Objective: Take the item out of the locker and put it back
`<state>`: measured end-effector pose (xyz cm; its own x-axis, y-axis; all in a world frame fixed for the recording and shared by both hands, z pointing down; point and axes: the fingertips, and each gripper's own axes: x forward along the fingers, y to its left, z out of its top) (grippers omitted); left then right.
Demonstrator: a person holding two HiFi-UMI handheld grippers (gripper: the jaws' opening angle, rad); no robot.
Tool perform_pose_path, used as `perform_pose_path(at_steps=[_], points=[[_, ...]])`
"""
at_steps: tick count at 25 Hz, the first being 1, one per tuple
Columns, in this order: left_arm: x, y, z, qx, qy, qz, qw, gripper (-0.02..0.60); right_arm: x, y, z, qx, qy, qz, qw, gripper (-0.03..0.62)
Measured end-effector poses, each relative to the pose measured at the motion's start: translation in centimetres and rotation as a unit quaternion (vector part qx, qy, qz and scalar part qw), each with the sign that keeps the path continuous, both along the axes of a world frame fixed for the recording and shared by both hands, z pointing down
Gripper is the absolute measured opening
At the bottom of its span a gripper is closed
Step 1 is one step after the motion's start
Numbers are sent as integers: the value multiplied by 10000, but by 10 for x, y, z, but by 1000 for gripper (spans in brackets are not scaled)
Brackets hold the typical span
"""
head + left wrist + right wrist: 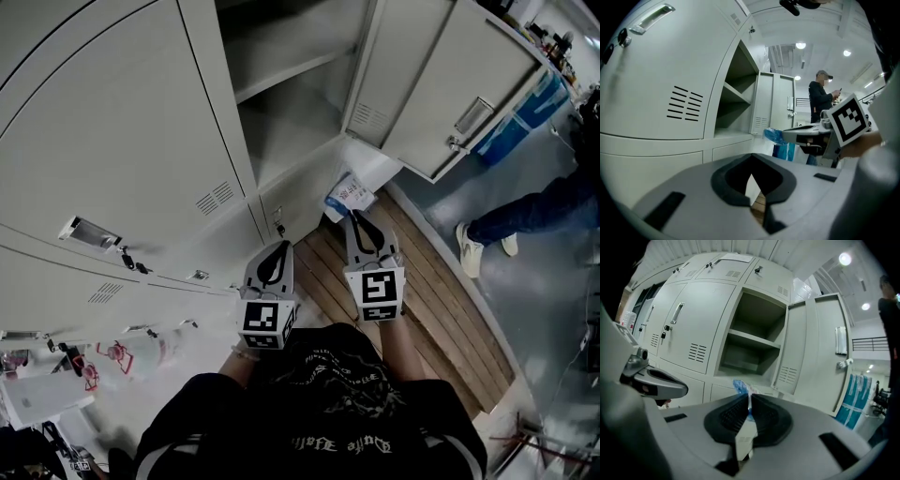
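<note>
Packet (349, 195) edge-pinched in my R gripper (357, 217) jaws; may slip, snag locker (281, 122) lip. L gripper (274, 251) jaws together, empty.

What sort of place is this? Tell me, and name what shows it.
Most likely a locker room or storage area. A bank of grey metal lockers with vented, keyed doors fills the wall, one open locker shows its shelf, and a slatted wooden platform runs along their foot.

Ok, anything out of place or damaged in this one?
Nothing stands out. The right tongs pinch a blue-and-white packet, intact as far as shows, in front of the open locker; the left tongs are shut on nothing.
</note>
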<state>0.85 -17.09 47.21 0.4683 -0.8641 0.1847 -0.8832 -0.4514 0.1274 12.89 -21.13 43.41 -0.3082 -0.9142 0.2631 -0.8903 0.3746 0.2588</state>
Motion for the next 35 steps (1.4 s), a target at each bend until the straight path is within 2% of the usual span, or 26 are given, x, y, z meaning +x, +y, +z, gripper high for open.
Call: perform_pose_path(at_steps=[14,23,27,35], points=[[-6,15,0,26,-47,-88,9999,6,-4,39,30,-314,-199,125,9992,18],[-7,14,-6,32,-37,-70,10000,6,-2,36,20,-274,-299,170,9990,18],[-9,9,-10,53,-21,-92,9999,6,-5,31,-12,72,-320,45,9995,18],[-8,3,-11,-26,-65,-63,10000,6,-16,10,-88,884,-41,-419,9952,18]])
